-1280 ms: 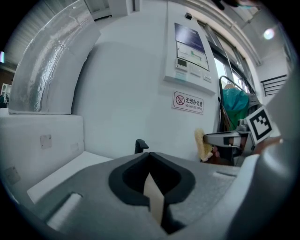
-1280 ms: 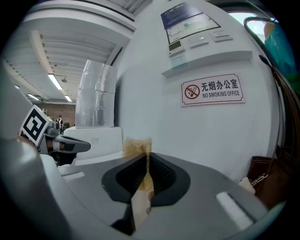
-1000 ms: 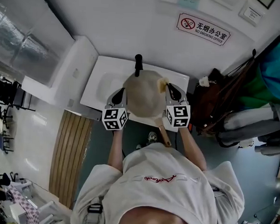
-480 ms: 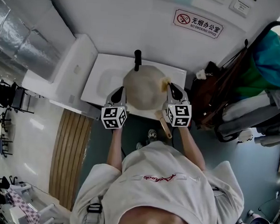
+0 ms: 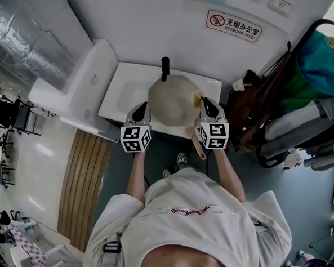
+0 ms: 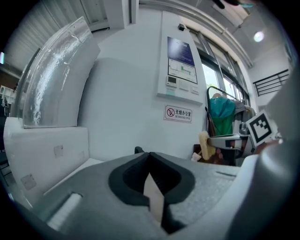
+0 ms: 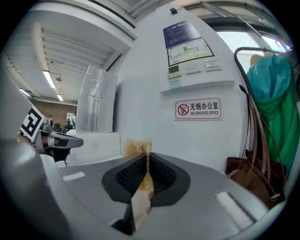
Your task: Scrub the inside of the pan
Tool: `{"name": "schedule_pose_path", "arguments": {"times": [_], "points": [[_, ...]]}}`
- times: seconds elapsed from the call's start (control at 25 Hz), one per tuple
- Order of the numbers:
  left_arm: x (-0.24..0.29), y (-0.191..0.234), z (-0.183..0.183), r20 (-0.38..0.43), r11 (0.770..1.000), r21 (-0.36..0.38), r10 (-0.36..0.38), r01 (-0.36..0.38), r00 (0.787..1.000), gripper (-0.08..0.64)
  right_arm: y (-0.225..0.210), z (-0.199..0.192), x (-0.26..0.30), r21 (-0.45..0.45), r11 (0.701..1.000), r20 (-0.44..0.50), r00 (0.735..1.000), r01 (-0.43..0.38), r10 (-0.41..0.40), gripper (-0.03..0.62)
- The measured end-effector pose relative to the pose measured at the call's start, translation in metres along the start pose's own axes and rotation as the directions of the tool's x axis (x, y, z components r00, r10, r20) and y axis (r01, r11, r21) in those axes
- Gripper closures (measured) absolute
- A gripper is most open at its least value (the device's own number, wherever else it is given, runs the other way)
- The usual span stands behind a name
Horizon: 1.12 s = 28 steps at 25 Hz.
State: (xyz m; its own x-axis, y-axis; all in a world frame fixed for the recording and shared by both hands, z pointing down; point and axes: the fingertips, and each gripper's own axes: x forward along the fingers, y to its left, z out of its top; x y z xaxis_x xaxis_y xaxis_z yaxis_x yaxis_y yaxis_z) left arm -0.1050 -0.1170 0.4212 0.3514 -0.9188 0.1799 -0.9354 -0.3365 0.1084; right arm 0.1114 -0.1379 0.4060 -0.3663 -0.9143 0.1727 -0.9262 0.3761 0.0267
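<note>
An office washing corner: a no-smoking-office sign (image 5: 234,25) above a white sink (image 5: 121,93).

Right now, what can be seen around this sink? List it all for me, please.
pan: one, beige inside, over the sink, wooden handle toward the person
sink: one, white, against the wall
tap: one, black, behind the pan
sponge: one, yellow, at the pan's right edge
sign: one, red and white, on the wall
bag: one, brown, right of the sink
left gripper: grey, shut, beside the pan's left edge
right gripper: grey, shut on the sponge
</note>
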Motion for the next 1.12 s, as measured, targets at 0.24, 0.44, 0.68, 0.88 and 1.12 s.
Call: {"name": "schedule_pose_path", "arguments": {"times": [0.24,0.44,0.68,0.88,1.12], "points": [[-0.009,-0.003,-0.001,0.006,1.0,0.005,-0.01,0.01,1.0,0.56,0.003,0.0,-0.009,0.006,1.0,0.009,1.0,0.014,-0.014,0.566],[-0.012,-0.004,-0.001,0.008,1.0,0.01,-0.018,0.018,1.0,0.56,0.007,-0.001,-0.014,0.008,1.0,0.009,1.0,0.02,-0.02,0.566],[-0.014,-0.004,-0.001,0.011,1.0,0.009,-0.019,0.019,1.0,0.56,0.01,-0.002,-0.014,0.005,1.0,0.007,1.0,0.019,-0.019,0.566],[-0.015,-0.002,-0.004,0.007,1.0,0.003,-0.016,0.016,1.0,0.56,0.013,-0.004,-0.013,-0.002,1.0,-0.001,1.0,0.017,-0.017,0.566],[-0.014,-0.002,-0.008,0.006,1.0,-0.012,-0.016,0.016,1.0,0.56,0.017,-0.005,-0.009,0.014,1.0,-0.002,1.0,0.002,-0.002,0.566]]}}
